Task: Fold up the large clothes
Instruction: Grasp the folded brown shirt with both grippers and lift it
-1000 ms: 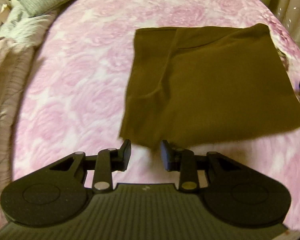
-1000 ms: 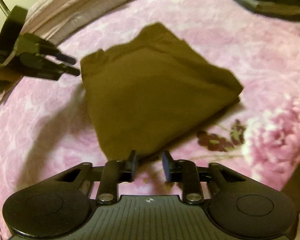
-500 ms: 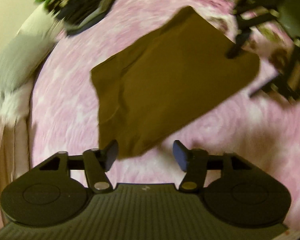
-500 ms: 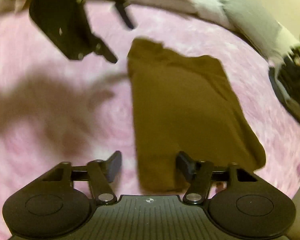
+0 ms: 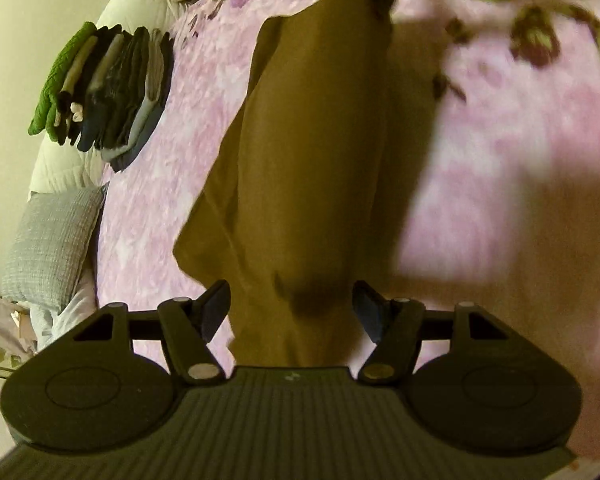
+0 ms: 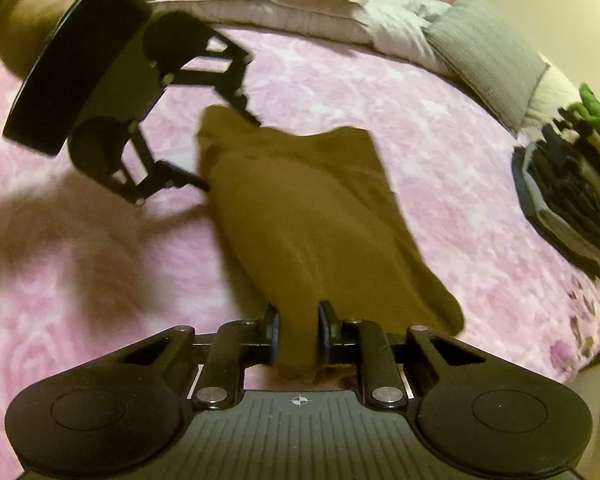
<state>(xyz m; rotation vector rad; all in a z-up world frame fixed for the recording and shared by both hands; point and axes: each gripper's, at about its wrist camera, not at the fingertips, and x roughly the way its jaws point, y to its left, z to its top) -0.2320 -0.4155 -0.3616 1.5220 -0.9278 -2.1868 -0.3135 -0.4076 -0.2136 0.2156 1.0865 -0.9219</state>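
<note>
Brown garment (image 6: pixel 312 216) lies folded on the pink floral bedspread (image 6: pixel 440 152), stretched lengthwise between the two grippers. Right gripper (image 6: pixel 299 330): fingers clenched on the near end of the cloth, a pinched fold bunched between the pads and hanging slightly below them. Left gripper (image 5: pixel 291 312): fingers spread wide, the garment's end sitting in the gap, neither pad visibly touching it in the left wrist view. In the right wrist view the left gripper (image 6: pixel 230 156) sits at the far left end of the garment, upper finger over the corner, lower finger at the edge; contact there is blurred, cannot tell. Garment is slightly lifted and ridged along its length near the right gripper, flatter toward the far end. Stack of folded clothes (image 5: pixel 108 92), green piece on top, sits on the bed well apart from the garment, to its right in the right wrist view (image 6: pixel 572 200). Grey pillow (image 6: pixel 488 52) at the far edge of the bed, beside white bedding (image 6: pixel 400 12).
</note>
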